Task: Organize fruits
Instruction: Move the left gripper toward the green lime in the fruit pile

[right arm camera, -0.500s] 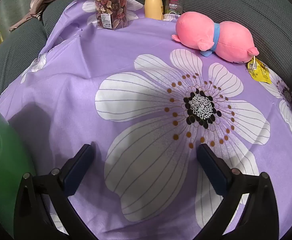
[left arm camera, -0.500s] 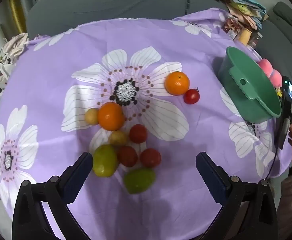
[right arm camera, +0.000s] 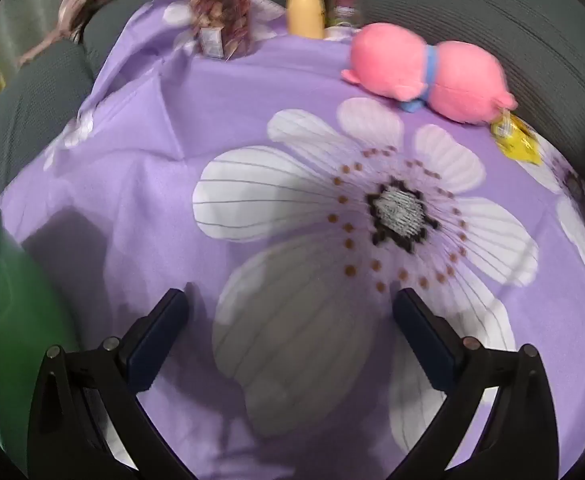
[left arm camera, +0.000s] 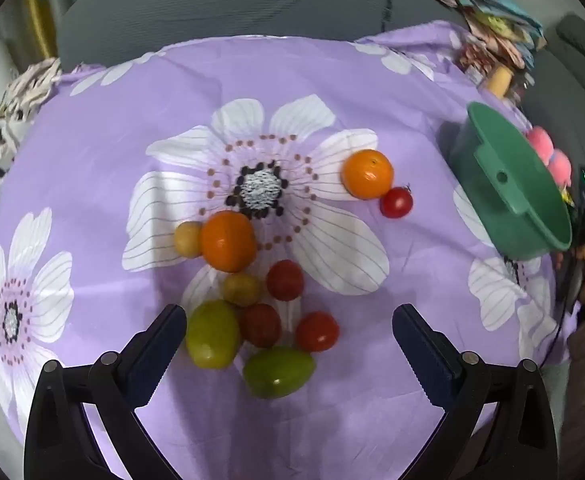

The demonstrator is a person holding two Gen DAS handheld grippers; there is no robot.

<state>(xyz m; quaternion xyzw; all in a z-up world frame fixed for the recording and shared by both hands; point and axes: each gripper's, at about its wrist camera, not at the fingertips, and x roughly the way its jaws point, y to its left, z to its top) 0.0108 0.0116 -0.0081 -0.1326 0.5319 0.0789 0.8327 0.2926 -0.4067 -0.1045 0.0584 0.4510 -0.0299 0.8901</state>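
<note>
The left gripper [left arm camera: 288, 332] hangs spread over the fruit cluster [left arm camera: 252, 312] mid-cloth; the right gripper [right arm camera: 290, 320], also spread and empty, sits beside the green bowl [left arm camera: 508, 184] at the cloth's right edge. Packed round fruits may roll if a finger nudges neighbours.

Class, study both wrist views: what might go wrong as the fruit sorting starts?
1. The open left claw hovers over tightly packed fruit; closing on the yellow-green oval fruit may nudge the dark red tomato touching it.
2. Round fruit may roll on the soft purple flowered cloth.
3. The green plastic bowl looks tilted and may tip.
</note>
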